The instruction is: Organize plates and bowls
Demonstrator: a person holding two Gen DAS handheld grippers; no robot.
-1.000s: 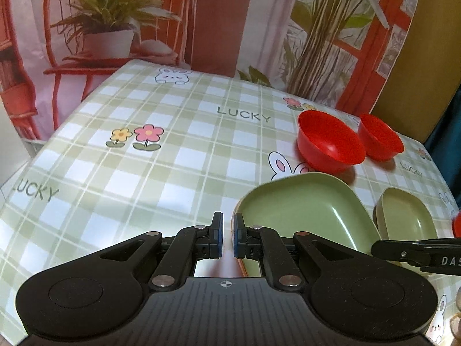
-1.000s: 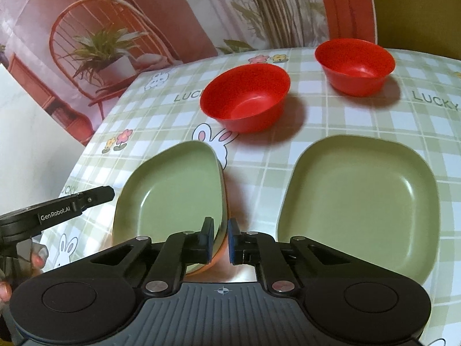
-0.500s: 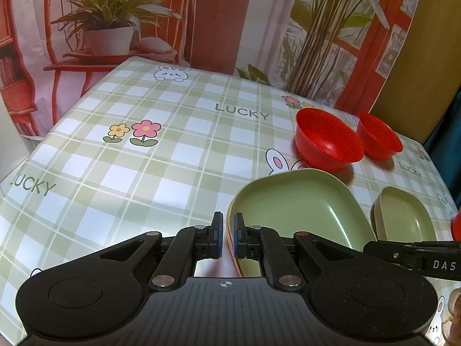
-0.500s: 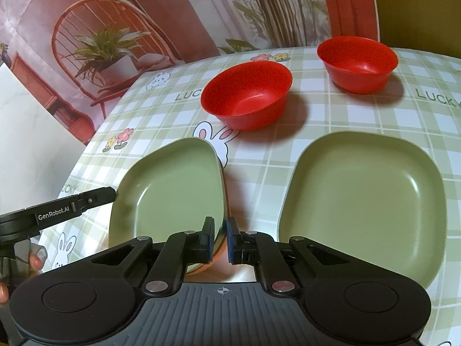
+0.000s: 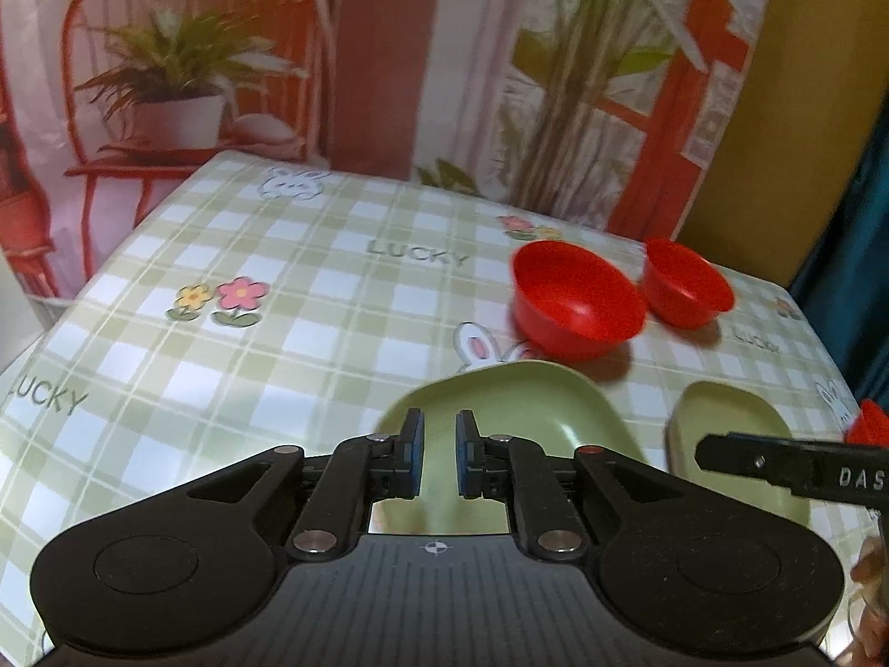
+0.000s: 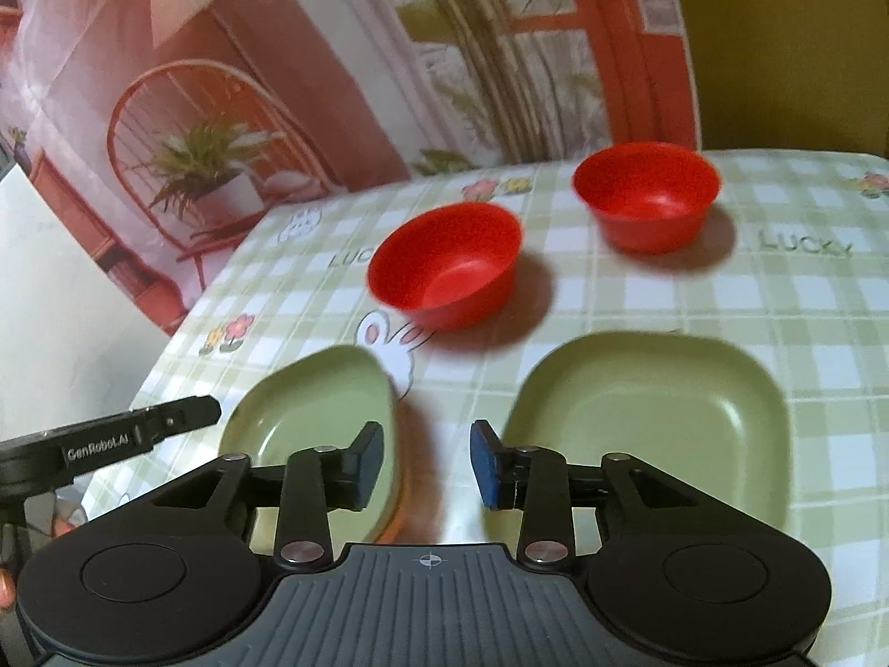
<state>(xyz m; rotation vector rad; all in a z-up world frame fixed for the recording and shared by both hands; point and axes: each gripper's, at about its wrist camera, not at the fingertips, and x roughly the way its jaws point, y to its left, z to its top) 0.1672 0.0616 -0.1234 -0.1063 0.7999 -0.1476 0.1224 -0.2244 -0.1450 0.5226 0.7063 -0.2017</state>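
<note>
Jaws of our left gripper (image 5: 439,456) and right gripper (image 6: 426,464) are opening, nothing between them. Under both lies a green squarish plastic plate (image 6: 322,411); another green plate (image 6: 655,417) sits just right.

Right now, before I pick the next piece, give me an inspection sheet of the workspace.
Surface: table under a green checked cloth with rabbits, flowers and LUCKY prints.
Job's things: left green plate sits on something orange that peeks out below its edge; right green plate lies apart from it; two red bowls, near and far, stand separately behind.
Clutter: nothing seen.
Grippers: left gripper opening above the left plate, nothing between its pads; right gripper opening over the gap between the plates, pads clear.
Cables: nothing seen.
Surroundings: printed backdrop with chair and plants.
</note>
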